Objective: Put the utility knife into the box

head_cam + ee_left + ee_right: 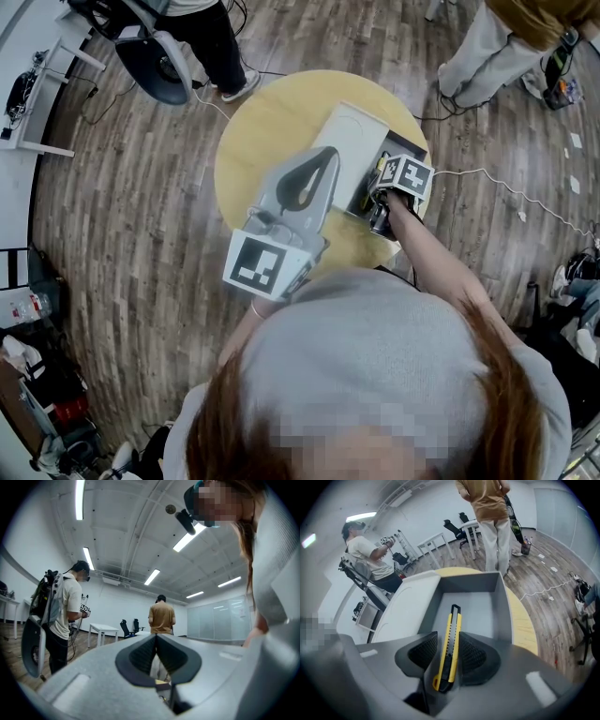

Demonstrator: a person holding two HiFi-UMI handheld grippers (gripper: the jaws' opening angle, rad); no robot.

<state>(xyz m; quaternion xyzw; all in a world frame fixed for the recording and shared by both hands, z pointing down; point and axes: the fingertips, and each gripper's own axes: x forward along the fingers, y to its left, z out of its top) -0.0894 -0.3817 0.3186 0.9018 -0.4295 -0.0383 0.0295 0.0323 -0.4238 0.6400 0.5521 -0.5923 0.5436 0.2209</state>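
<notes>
Right gripper (449, 641), slim yellow-and-black utility knife (453, 623) between jaws, grey box (500, 604) beyond

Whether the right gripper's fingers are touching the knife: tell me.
Cannot tell. In the right gripper view the knife stands between the fingers: a sliver of gap at one, none visible at the other.

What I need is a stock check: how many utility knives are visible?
1. The utility knife sits between the right gripper's jaws, at the box; more may be hidden behind the gripper.
</notes>
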